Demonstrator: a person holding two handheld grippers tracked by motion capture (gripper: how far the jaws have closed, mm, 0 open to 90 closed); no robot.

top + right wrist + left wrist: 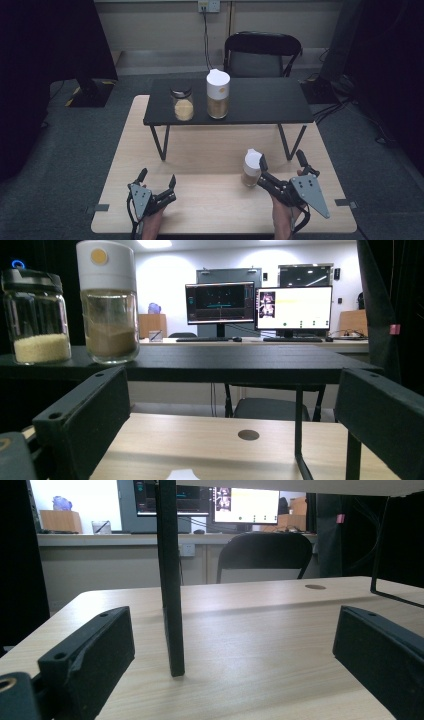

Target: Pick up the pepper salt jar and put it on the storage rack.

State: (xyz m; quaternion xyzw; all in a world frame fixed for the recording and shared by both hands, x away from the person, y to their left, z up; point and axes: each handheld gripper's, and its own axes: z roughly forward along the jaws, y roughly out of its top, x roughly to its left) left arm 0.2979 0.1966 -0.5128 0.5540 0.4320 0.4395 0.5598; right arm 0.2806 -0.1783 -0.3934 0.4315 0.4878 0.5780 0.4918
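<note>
1. Just in front of the black raised shelf (227,105), on the wooden table (200,200): small white-capped jar (251,168), upright, long axis vertical, cap up.
2. Beside it, right gripper (281,162), jaws spread, jar just outside the left jaw.
3. Left gripper (157,178) spread, empty, well apart from the jar.
4. Probably glass: rigid, slippery, breakable, light; best clamped around the body below the cap.
</note>
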